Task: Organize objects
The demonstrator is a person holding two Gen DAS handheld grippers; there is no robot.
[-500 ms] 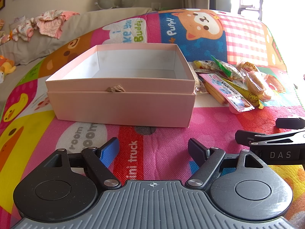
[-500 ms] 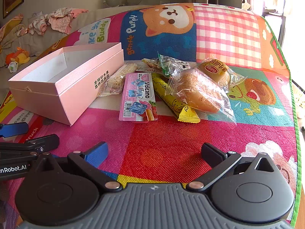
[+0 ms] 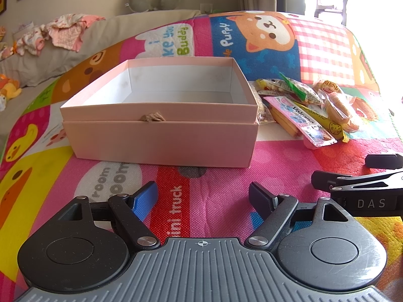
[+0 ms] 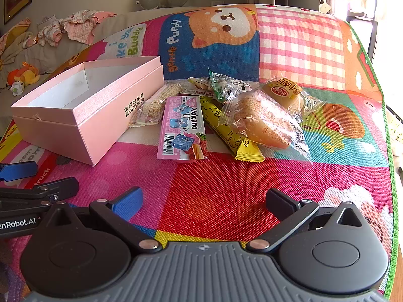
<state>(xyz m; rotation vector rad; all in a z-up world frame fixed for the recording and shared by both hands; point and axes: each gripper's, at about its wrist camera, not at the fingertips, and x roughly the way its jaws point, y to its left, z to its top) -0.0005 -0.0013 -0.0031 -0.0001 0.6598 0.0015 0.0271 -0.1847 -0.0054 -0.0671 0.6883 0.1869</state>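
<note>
We hold both the left hand-held gripper (image 3: 202, 196) and the right hand-held gripper (image 4: 204, 201) spread wide and empty, the pink box (image 3: 161, 115) left of the snack packets (image 4: 226, 115).

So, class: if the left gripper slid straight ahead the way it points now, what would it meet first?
Most likely the near wall of the pink box. The left gripper is open and faces it squarely, with only bare play mat between.
</note>
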